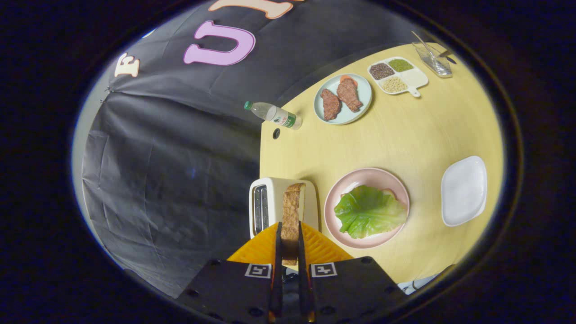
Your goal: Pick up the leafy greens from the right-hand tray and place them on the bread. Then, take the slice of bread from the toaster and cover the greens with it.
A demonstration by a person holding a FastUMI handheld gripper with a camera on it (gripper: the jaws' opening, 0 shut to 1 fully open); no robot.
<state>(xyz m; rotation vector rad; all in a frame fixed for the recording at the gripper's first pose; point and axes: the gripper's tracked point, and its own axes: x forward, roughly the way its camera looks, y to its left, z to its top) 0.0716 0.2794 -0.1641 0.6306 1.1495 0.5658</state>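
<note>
I'm holding the toast slice (291, 211) pinched between the gripper (290, 236) fingers above the toaster (265, 204), and next I'm carrying it over the lettuce leaf (366, 210).

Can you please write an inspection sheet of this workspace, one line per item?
Surface: pale wooden table, round edge.
Job's things: bread slice held between the tool's fingers, in front of the white toaster; lettuce leaf lies on the pink plate; white tray beside it.
Clutter: blue plate with meat, water bottle lying down, divided dish of beans, clear container with utensils.
Grippers: tool shut on the bread.
Cables: nothing seen.
Surroundings: black cloth wall.
</note>
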